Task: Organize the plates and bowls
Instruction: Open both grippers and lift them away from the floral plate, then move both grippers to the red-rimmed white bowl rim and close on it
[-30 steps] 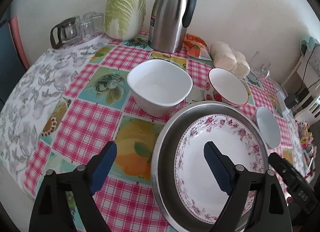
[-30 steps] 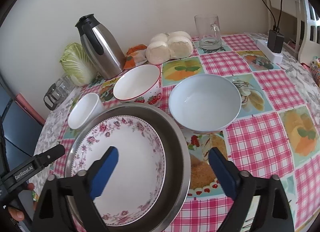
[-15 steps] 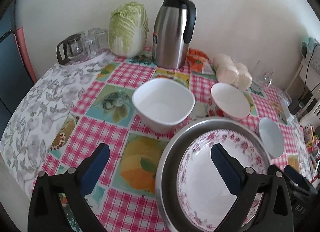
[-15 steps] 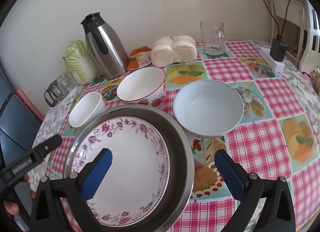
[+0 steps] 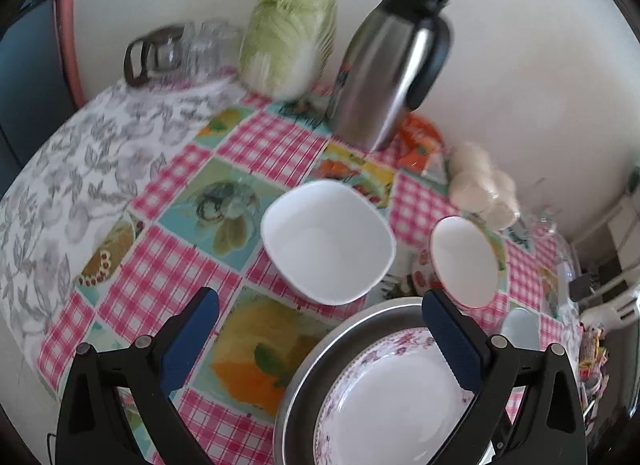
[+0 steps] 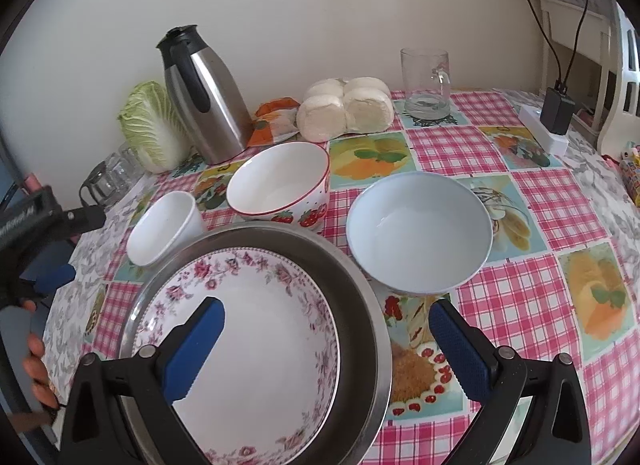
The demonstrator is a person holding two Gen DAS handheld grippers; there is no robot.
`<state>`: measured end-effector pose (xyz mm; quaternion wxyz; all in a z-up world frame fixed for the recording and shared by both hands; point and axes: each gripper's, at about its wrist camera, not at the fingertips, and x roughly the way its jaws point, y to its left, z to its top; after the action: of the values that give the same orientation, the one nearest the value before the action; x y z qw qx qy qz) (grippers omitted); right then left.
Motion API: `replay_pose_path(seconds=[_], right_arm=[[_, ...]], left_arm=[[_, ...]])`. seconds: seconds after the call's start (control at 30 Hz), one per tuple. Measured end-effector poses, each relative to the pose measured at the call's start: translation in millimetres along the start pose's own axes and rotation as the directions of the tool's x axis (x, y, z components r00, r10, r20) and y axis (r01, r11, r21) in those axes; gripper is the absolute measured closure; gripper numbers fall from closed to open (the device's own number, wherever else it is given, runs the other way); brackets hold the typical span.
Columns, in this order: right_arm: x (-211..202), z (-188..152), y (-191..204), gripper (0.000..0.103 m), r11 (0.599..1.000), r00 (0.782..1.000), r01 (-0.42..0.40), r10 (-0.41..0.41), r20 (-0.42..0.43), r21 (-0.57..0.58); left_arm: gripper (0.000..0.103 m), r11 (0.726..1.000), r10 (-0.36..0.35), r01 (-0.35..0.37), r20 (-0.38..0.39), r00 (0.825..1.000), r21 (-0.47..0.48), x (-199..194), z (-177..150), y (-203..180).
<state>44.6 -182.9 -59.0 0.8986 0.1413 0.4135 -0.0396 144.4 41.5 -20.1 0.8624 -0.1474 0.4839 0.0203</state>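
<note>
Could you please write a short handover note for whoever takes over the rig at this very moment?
Left gripper: open, empty.
Right gripper: open, empty, above the floral plate.
Floral plate already sits in the metal pan.
Loose on the table: square white bowl, strawberry bowl, pale blue bowl.
Done: plate nested in pan.
Left: probably gather or stack the three bowls.

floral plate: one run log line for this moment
floral plate in metal pan | left hand-held gripper open, empty | right hand-held gripper open, empty
</note>
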Motion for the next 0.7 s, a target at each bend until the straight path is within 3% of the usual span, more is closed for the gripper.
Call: replay_pose_path(seconds=[0.1, 0.23, 0.5, 0.7], right_arm=[[6, 3, -2, 0.0, 1.0, 1.0, 0.008, -0.008, -0.003, 0.012], [15, 11, -5, 0.0, 0.999, 1.0, 0.026, -0.026, -0.006, 0.038], [28, 31, 5, 0.0, 0.999, 1.0, 0.017, -0.017, 0.006, 0.052], [41, 50, 13, 0.0, 0.998, 1.0, 0.009, -0.009, 0.001, 0.06]], left_arm=[[0.002, 0.999, 0.041, -0.041, -0.046, 0.998, -0.007, 17, 5, -4], [0.002, 0.999, 0.022, -0.023, -0.053, 0.998, -0.028, 25, 15, -2], [0.002, 0.996, -0.025, 0.024, -0.018, 1.0, -0.084, 34, 47, 18], [0.001, 0.993, -0.092, 0.097, 0.079, 0.993, -0.067, 21, 67, 15]])
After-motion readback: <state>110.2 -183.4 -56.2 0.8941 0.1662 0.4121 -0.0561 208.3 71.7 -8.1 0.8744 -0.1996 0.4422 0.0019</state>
